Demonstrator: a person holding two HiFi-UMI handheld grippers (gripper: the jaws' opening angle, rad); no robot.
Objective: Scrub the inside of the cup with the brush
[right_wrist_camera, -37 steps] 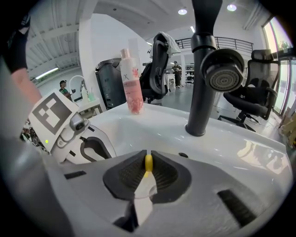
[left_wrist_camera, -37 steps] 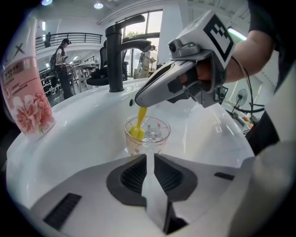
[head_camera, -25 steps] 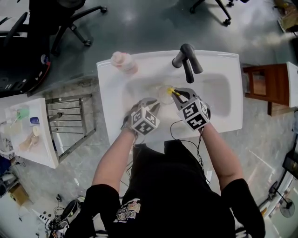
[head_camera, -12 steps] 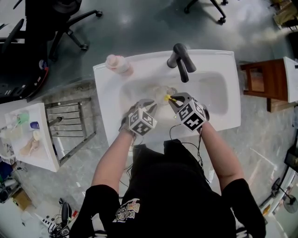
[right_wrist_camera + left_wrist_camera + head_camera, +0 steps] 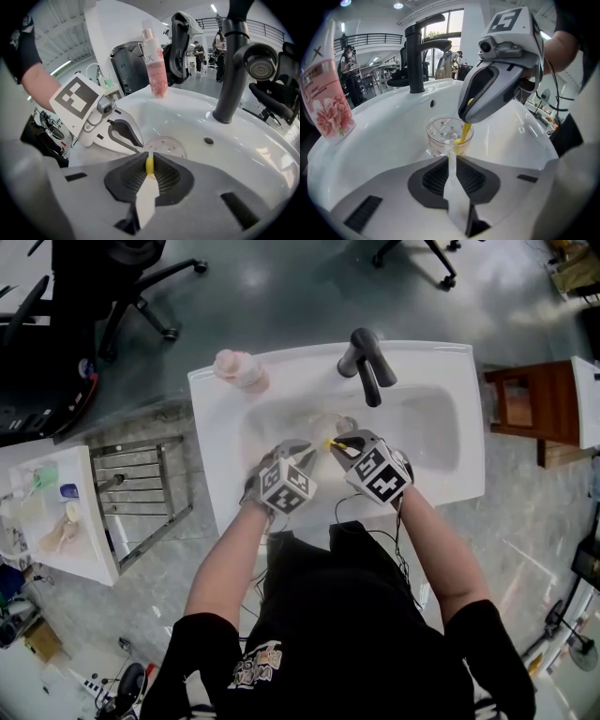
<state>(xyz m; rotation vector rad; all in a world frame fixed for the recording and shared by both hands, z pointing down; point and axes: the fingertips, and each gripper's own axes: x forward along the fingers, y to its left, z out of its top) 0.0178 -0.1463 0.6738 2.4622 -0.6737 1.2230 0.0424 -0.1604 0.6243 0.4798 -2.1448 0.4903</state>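
Since the clear cup (image 5: 449, 136) looks thin, light & slick, left gripper (image 5: 305, 450) pinches its rim, jaws nearly shut, in the sink (image 5: 441, 362). Right gripper (image 5: 337, 442) clamps the stiff yellow brush (image 5: 464, 133) by its handle, tip inside cup.

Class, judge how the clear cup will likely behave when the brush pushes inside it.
Thin clear walls suggest the cup is light, easily tipped. The glossy sink may let it slide, though the left gripper pinching its rim should steady it.
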